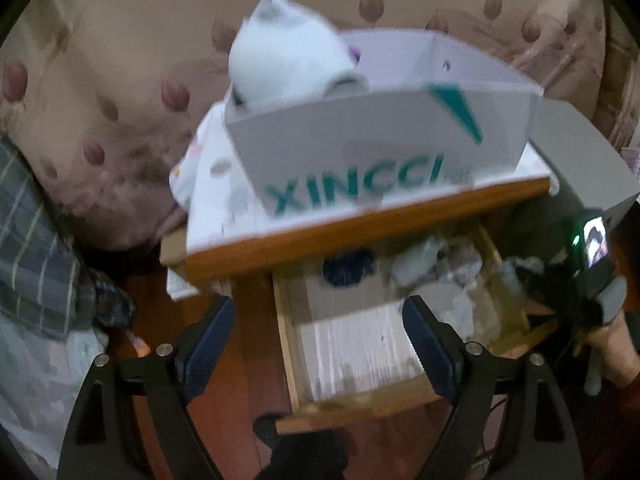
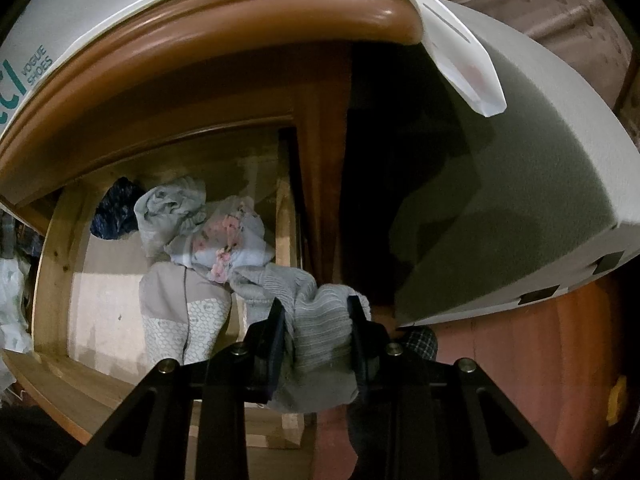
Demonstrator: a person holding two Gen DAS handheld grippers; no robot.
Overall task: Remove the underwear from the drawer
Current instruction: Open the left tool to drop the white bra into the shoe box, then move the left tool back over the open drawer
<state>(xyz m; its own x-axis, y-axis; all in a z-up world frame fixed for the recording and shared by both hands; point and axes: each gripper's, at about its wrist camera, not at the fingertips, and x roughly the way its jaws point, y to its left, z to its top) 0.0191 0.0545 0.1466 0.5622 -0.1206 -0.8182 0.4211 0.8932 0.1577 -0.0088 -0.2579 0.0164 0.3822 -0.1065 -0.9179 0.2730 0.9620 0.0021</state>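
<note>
A wooden drawer [image 2: 60,240] stands pulled out from a small bedside cabinet [image 1: 360,228], with a loose heap of folded garments along its far and right side. In the right wrist view four pieces can be counted inside: a dark blue one [image 2: 116,210] at the back, a pale grey one [image 2: 168,208] beside it, a floral one [image 2: 224,240] touching that, and a beige patterned one [image 2: 184,312] nearest the front; the rest of the drawer floor is bare board.

The right gripper [image 2: 318,320] is clamped tight on a fifth piece, grey ribbed underwear [image 2: 320,328], which bunches between its two fingers at the drawer's right edge, just beside the floral piece.

The left gripper [image 1: 318,320] hangs above the drawer's front left corner with its jaws spread wide and nothing between them; that view is blurred.

On top of the cabinet sits one open shoe box [image 1: 360,152] with green lettering, holding a white bundle of cloth [image 1: 288,64] at its left end. A grey box lid [image 2: 540,200] leans off the cabinet's right side. A floral bedspread [image 1: 100,80] lies behind.
</note>
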